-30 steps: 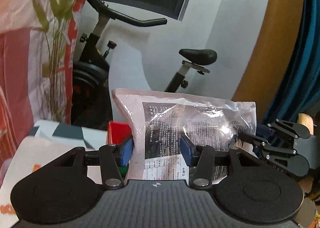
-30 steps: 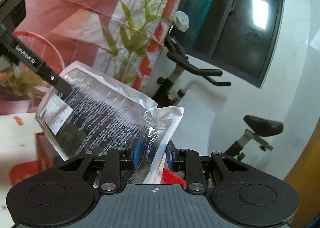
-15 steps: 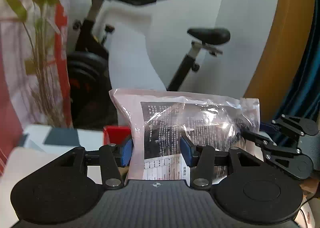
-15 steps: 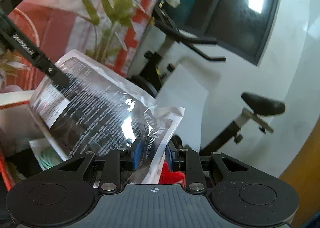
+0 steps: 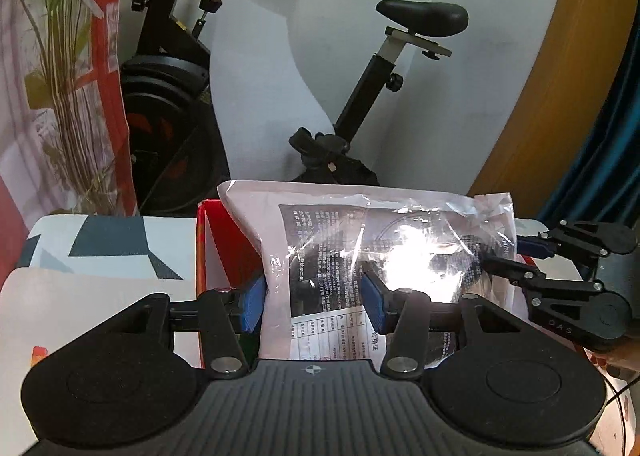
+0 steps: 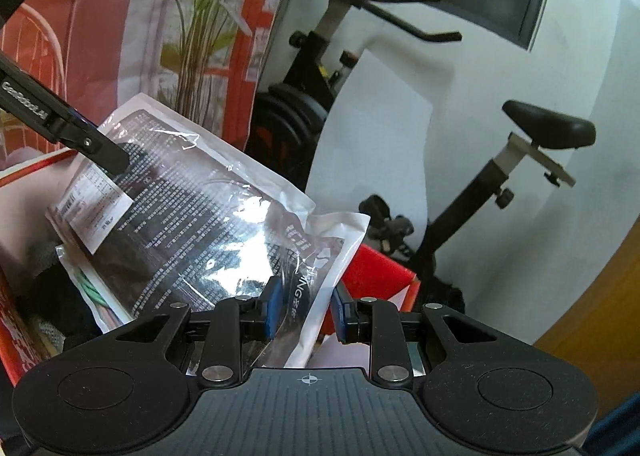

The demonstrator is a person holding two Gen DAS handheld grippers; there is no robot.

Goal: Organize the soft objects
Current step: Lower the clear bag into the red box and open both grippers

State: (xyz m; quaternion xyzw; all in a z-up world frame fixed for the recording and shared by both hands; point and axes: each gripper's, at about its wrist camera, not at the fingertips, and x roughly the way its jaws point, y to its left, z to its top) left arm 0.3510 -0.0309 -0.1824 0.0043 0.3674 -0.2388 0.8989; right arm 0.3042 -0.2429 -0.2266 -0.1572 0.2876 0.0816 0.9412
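while both of my hand-held grippers are gripping it, the plastic pouch [image 5: 360, 256] is hanging stretched between them above the open red box [image 5: 224, 252]. my left hand-held gripper [image 5: 314, 302] is clamping one short end of the pouch, its blue pads [image 5: 252, 306] pressing on either side of the printed film at a medium spread. my right hand-held gripper [image 6: 306, 306] is pinching the opposite end with its jaws drawn close together, the white sealed edge of the pouch [image 6: 224, 224] folding between its blue pads [image 6: 272, 306]. in the left wrist view, the right hand-held gripper [image 5: 524, 252] is entering from the right edge and meeting the pouch at its far corner. in the right wrist view, the left hand-held gripper [image 6: 116, 160] is reaching in from the upper left and holding the pouch at its labelled end, so that the pouch is tilting down toward my right side. the red box [image 6: 380, 272] is lying directly beneath, and dark fabric and a packet with green contents [image 6: 92, 288] are showing inside it under the pouch. an exercise bike [image 5: 400, 56] is standing against the white wall behind, and a patterned curtain with leaf print [image 6: 160, 36] is hanging to the left. a patterned cloth [image 5: 108, 252] is covering the surface left of the box.
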